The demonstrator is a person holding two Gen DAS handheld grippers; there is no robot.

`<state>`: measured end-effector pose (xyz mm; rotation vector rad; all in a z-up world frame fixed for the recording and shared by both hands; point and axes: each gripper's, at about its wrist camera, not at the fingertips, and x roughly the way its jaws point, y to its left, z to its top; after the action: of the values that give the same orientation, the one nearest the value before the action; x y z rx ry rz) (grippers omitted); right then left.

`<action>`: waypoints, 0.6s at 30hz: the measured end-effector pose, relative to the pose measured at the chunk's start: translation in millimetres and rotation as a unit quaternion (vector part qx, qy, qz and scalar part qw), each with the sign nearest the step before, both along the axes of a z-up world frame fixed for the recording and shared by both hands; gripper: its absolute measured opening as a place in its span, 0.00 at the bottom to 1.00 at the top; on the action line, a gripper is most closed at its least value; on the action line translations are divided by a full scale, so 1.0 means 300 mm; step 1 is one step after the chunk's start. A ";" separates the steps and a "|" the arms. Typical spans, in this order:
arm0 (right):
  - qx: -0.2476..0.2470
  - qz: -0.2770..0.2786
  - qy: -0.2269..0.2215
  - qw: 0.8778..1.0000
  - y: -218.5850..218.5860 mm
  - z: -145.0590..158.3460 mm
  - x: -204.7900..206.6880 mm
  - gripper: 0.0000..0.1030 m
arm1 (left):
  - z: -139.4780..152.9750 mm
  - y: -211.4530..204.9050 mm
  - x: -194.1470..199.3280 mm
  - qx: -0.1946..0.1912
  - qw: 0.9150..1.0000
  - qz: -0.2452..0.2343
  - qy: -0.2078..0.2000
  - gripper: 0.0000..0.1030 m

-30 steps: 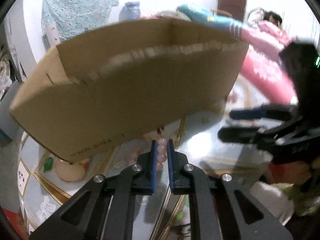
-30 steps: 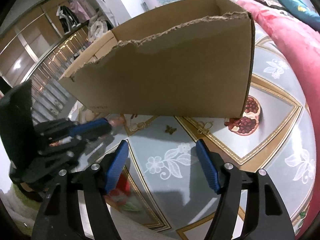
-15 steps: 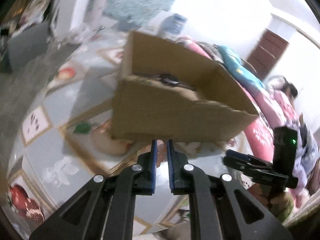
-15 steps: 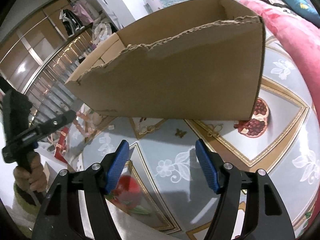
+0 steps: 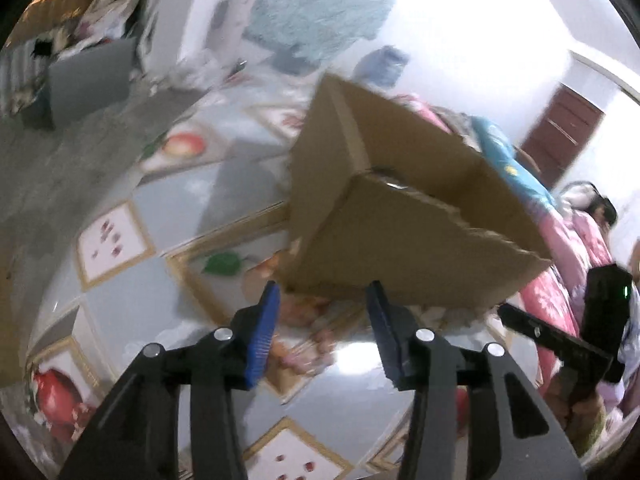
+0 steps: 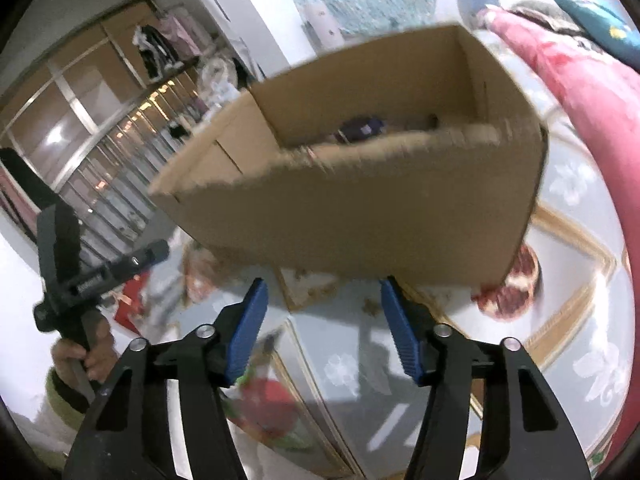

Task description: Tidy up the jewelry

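Observation:
An open cardboard box (image 5: 404,248) stands on the fruit-print tablecloth (image 5: 180,200), with a metallic piece (image 5: 390,179) showing over its torn rim. In the right wrist view the box (image 6: 360,208) holds a dark purple item (image 6: 362,128). My left gripper (image 5: 324,300) sits just before the box's near corner, its jaws opening. A blurred pinkish bead string (image 5: 316,334) shows between and below the fingers, free of the pads. My right gripper (image 6: 324,284) faces the box's front wall, its jaws closing slightly on nothing. Each gripper appears in the other's view: the left gripper (image 6: 108,268) and the right gripper (image 5: 560,340).
Pink bedding (image 6: 580,92) runs along the table's right side, and a person (image 5: 588,204) lies beyond it. A pomegranate print (image 6: 512,288) lies by the box's right corner. A grey box (image 5: 88,80) and clutter stand at the far left. A hand (image 6: 86,356) grips the left tool.
The left gripper rolled and swung sideways, so the box's corner now faces it. Its jaws, shut on pink beads before, have parted. The right jaws narrowed a little, and that view now looks into the box.

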<state>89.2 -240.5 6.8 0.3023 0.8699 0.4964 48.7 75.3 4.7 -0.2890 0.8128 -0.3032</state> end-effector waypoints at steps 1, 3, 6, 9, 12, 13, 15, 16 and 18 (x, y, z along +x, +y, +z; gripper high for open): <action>0.009 0.004 -0.006 1.000 0.001 0.013 0.006 0.51 | 0.007 -0.020 0.009 0.006 1.000 -0.010 -0.004 0.43; 0.023 0.007 -0.014 1.000 0.002 0.031 0.020 0.51 | 0.008 -0.054 0.035 0.012 1.000 -0.021 0.000 0.43; 0.032 0.004 -0.014 0.999 0.005 0.037 0.042 0.50 | 0.016 -0.085 0.070 0.015 0.999 -0.030 -0.006 0.43; 0.038 0.000 -0.013 0.999 0.012 0.032 0.059 0.49 | 0.020 -0.086 0.103 0.013 1.000 -0.027 -0.008 0.45; 0.045 0.000 -0.013 0.999 0.019 0.025 0.068 0.50 | 0.019 -0.076 0.130 0.011 1.000 -0.022 -0.009 0.46; 0.047 0.000 -0.014 0.999 0.023 0.024 0.070 0.50 | 0.019 -0.074 0.139 0.008 1.000 -0.023 -0.009 0.47; 0.050 0.001 -0.018 0.999 0.010 0.018 0.061 0.49 | 0.017 -0.071 0.146 0.005 1.000 -0.022 -0.012 0.48; 0.052 -0.001 -0.019 0.998 0.003 0.016 0.052 0.49 | 0.016 -0.071 0.150 0.002 1.000 -0.021 -0.013 0.49; 0.055 -0.004 -0.019 0.998 0.003 0.015 0.051 0.49 | 0.015 -0.075 0.148 -0.004 1.000 -0.020 -0.017 0.52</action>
<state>104.3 -239.6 11.4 0.3959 0.8049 0.5433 93.2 53.0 9.4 -0.2738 0.7842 -0.3485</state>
